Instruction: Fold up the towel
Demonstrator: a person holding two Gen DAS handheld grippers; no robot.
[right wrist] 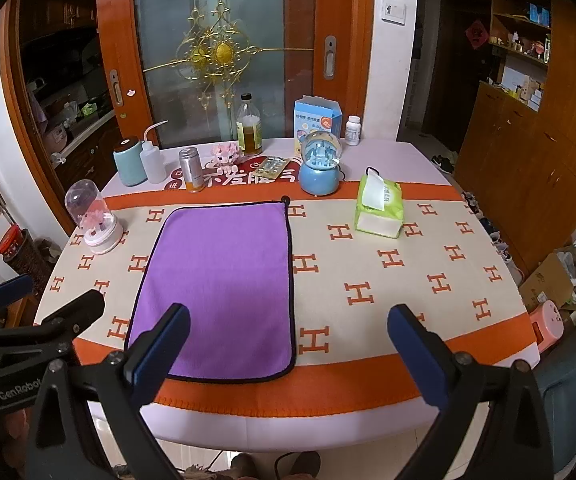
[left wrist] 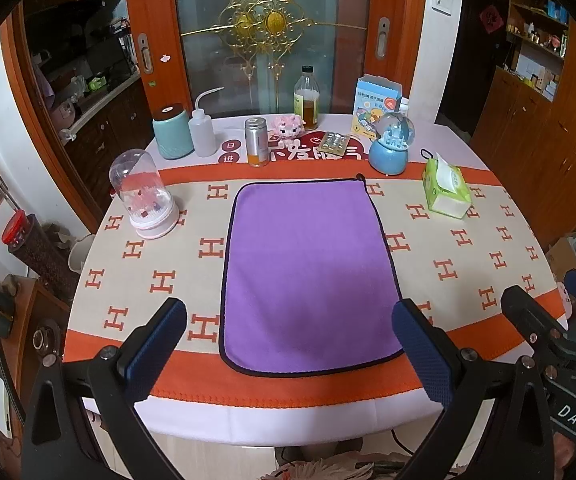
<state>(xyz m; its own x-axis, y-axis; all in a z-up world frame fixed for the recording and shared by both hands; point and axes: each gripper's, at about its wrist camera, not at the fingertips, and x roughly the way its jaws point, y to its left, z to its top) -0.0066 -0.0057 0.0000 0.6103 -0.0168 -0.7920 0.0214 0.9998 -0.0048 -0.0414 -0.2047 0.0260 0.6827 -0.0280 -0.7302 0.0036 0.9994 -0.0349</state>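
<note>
While the purple towel [left wrist: 308, 276] lies flat and unfolded on the patterned tablecloth [left wrist: 468, 264] near the front edge, nothing looks started; left gripper [left wrist: 288, 344] and right gripper [right wrist: 288, 344] both hover short of it, jaws wide apart, empty; every fold is left to do

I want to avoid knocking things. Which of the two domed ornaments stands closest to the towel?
The blue snow globe, just beyond the purple towel's far right corner; the pink clear-domed one stands further off, left.
</note>
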